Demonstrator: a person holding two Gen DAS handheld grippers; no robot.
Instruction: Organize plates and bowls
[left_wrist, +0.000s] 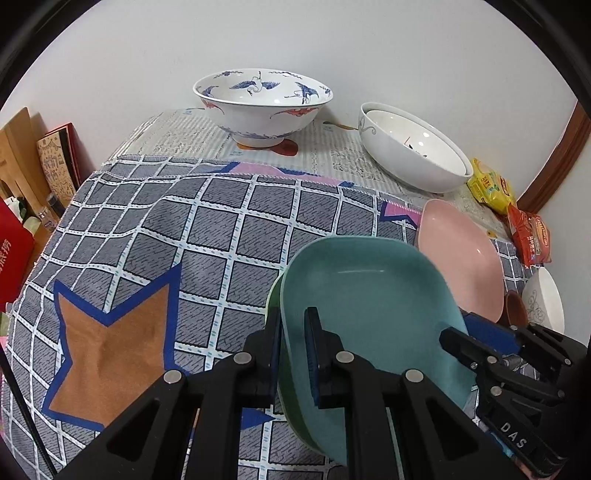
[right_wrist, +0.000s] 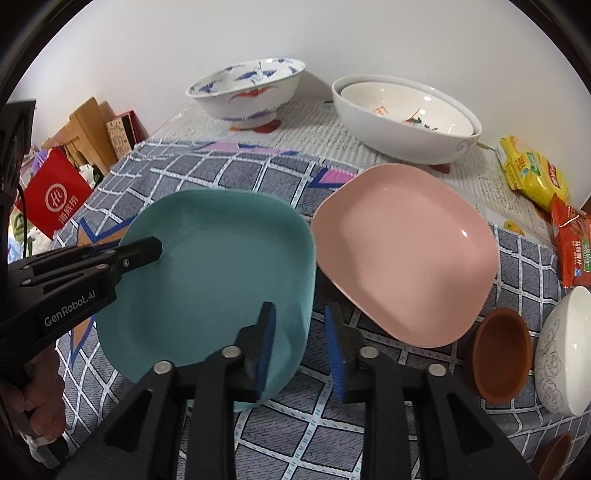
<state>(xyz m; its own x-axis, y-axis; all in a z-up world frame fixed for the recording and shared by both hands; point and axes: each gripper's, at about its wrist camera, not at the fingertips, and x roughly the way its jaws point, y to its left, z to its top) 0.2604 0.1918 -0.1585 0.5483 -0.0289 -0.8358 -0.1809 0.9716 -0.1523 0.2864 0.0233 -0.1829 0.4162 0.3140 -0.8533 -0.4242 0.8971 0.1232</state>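
Nearest the right wrist camera, the right gripper (right_wrist: 300, 347) stands with its jaws parted astride the near rim of the teal plate (right_wrist: 210, 273); one blue pad is over the plate's inside, the other hangs outside it above the checked cloth (right_wrist: 325, 435), and neither presses on the rim. On the plate's other side the left gripper (left_wrist: 293, 347) is clamped on the rim, one finger inside and one outside. A paler green plate (left_wrist: 272, 306) peeps out directly beneath the teal one, so the two sit stacked on the cloth. Part of a hand (right_wrist: 38, 402) on the left gripper's handle shows at the lower left edge of the right wrist view.

Just beside the teal plate lies the pink plate (right_wrist: 406, 254), their rims all but touching. Off to its right stand a small brown bowl (right_wrist: 502, 354) and a white bowl with a grey floral pattern (right_wrist: 565, 350), close together.

Farther back, on newspaper (right_wrist: 317, 133) against the wall, sit a blue-and-red crane-patterned bowl (right_wrist: 251, 92) and a large white bowl (right_wrist: 406, 118) with another nested inside. Yellow and red snack packets (right_wrist: 532, 173) lie at the right edge.
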